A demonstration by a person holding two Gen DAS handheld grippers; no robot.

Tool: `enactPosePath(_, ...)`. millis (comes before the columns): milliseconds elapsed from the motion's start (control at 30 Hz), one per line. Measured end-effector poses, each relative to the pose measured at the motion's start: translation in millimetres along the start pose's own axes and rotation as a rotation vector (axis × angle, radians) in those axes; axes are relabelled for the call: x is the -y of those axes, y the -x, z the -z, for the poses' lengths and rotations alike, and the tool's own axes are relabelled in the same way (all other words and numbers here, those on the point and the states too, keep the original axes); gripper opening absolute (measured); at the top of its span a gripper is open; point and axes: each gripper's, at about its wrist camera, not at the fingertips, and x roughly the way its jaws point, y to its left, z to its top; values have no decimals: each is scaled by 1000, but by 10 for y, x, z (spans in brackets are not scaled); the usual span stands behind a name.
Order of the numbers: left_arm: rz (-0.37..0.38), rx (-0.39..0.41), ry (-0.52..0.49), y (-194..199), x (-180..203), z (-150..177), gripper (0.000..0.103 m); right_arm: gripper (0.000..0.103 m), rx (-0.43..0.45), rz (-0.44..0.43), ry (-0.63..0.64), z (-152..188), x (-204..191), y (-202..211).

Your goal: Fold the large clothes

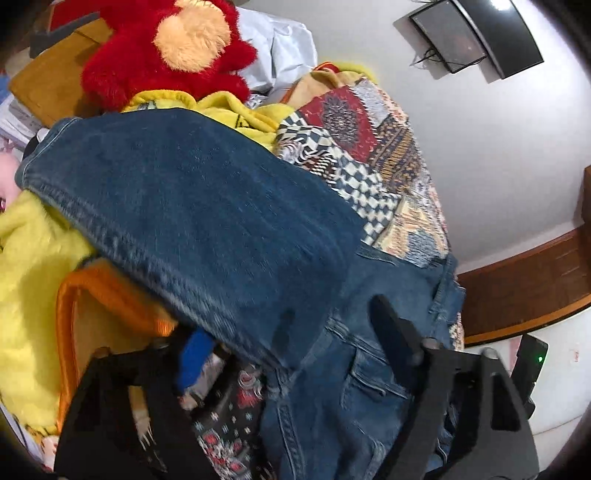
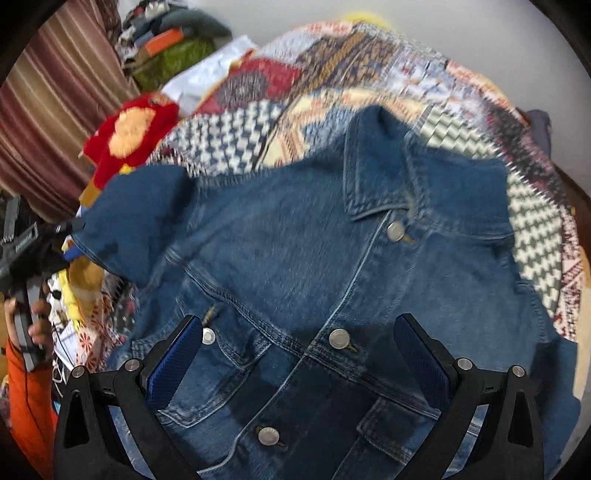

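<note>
A blue denim jacket (image 2: 332,266) lies front up and buttoned on a patterned bedspread (image 2: 369,70), collar at the far side. My right gripper (image 2: 303,343) is open just above the jacket's chest, blue pads on either side of a button. In the left wrist view a jacket sleeve (image 1: 192,206) is lifted over the left gripper (image 1: 291,332); its fingers stand wide apart with the sleeve's edge lying between them. The right wrist view shows the left gripper (image 2: 70,225) at the sleeve's end. Whether it grips the sleeve is unclear.
A red plush toy (image 1: 159,48) and yellow fleece blanket (image 1: 29,266) lie beside the jacket, with orange fabric (image 1: 103,299) below. A monitor (image 1: 476,33) hangs on the white wall. Striped curtains (image 2: 48,122) and piled clothes (image 2: 173,40) are at the far left.
</note>
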Motion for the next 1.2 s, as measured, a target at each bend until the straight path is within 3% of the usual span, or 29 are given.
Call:
enactPosePath(33, -13, 4, -2, -25, -2, -20, 68, 103, -23, -13, 1, 4, 14, -80)
enactPosePath(133, -138, 35, -57, -112, 55, -86, 38, 102, -70, -22, -5, 19, 30, -264)
enactPosePath(167, -213, 58, -99, -127, 119, -91, 26, 102, -93, -36, -13, 33, 42, -330)
enactPosePath(300, -448, 183, -320, -111, 456, -44, 18, 102, -128, -64, -35, 84, 69, -450)
enactPosePath(367, -511, 251, -439, -63, 720, 38, 16, 102, -144, -73, -46, 114, 78, -487)
enactPosePath(467, -467, 301, -536, 35, 1033, 114, 12, 102, -145, -91, -59, 138, 93, -441)
enactPosePath(567, -369, 324, -659, 95, 1459, 287, 11, 102, -117, -102, -65, 129, 98, -297)
enactPosePath(667, -277, 263, -698, -19, 1693, 423, 11, 102, -71, -108, -68, 131, 111, -66)
enactPosePath(733, -226, 174, -690, -243, 1755, 505, 11, 102, -32, -110, -75, 159, 131, 138)
enactPosePath(800, -241, 99, -671, -482, 1706, 598, 11, 102, -7, -114, -84, 180, 168, 296)
enactPosePath(900, -203, -26, -573, -803, 1498, 661, 11, 102, 23, -112, -92, 240, 210, 517)
enactPosePath(1033, -164, -114, -476, -939, 1263, 734, 12, 102, 49, -100, -101, 352, 340, 733)
enactPosePath(1133, -136, -172, -406, -943, 1133, 699, 22, 102, 60, -97, -118, 406, 433, 813)
enactPosePath(1200, -119, -178, -369, -862, 1079, 659, 39, 102, 66, -99, -127, 409, 481, 836)
